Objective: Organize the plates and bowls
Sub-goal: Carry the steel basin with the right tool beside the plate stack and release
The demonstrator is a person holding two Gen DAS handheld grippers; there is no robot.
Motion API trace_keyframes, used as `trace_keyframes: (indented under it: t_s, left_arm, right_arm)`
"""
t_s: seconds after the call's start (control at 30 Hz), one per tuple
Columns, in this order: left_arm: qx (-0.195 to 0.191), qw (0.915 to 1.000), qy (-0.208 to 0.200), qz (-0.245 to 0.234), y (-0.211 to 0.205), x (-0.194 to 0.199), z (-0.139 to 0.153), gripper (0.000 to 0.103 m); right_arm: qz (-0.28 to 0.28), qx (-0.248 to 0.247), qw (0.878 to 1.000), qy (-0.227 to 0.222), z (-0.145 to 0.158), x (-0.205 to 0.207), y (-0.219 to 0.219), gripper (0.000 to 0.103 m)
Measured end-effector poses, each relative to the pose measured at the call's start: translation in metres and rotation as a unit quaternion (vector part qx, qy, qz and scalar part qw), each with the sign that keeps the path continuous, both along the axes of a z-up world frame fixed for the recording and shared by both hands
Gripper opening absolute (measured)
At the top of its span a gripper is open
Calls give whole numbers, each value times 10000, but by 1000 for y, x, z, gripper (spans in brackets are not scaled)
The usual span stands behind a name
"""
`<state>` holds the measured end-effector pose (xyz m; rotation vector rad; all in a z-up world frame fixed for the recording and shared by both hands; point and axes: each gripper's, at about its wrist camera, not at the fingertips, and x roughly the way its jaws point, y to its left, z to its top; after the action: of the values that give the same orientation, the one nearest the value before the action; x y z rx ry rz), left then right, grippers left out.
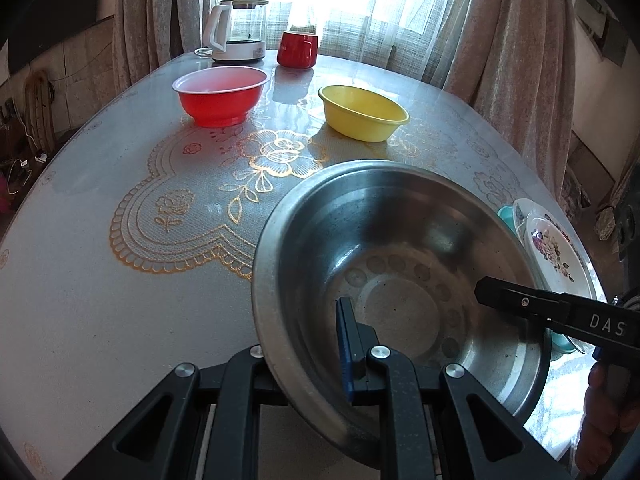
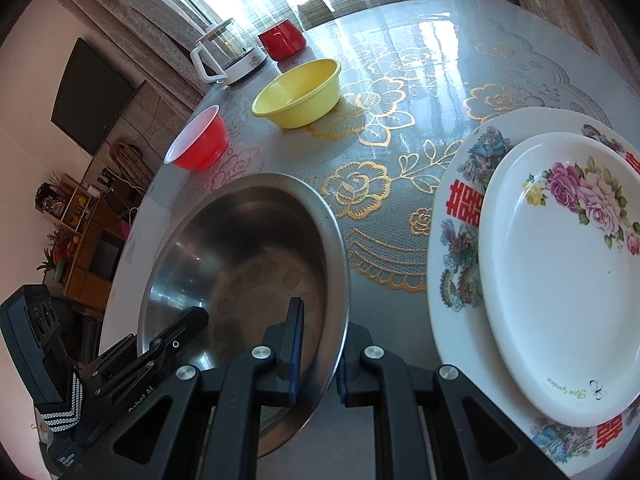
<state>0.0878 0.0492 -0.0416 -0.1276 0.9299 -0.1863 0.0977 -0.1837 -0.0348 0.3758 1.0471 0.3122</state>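
The plates (image 2: 560,264) are already stacked, floral on top. Both the left gripper (image 1: 308,360) and right gripper (image 2: 318,360) pinch the steel bowl (image 1: 400,272) by its rim, jaws nearly closed. The red bowl (image 1: 220,96) and yellow bowl (image 1: 362,112) sit apart, not yet nested.

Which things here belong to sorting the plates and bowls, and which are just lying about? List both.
Job:
steel bowl, held by left gripper and right gripper
red bowl
yellow bowl
small floral plate on large patterned plate

Lying about:
kettle
red mug
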Motion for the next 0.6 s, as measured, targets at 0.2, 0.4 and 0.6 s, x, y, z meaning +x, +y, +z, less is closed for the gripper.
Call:
trace_keyframes:
  t_s: [0.2, 0.4, 0.6]
  left_arm:
    - [45, 10000, 14, -40, -2, -2, -4, 17]
    - [84, 9999, 24, -58, -2, -2, -3, 17]
    - [86, 9998, 64, -183, -5, -8, -3, 17]
  right_arm:
    - [74, 163, 9998, 101, -2, -3, -3, 16]
    - [53, -63, 9999, -150, 13, -13, -10, 17]
    - [-107, -88, 9993, -334, 26, -18, -24, 18]
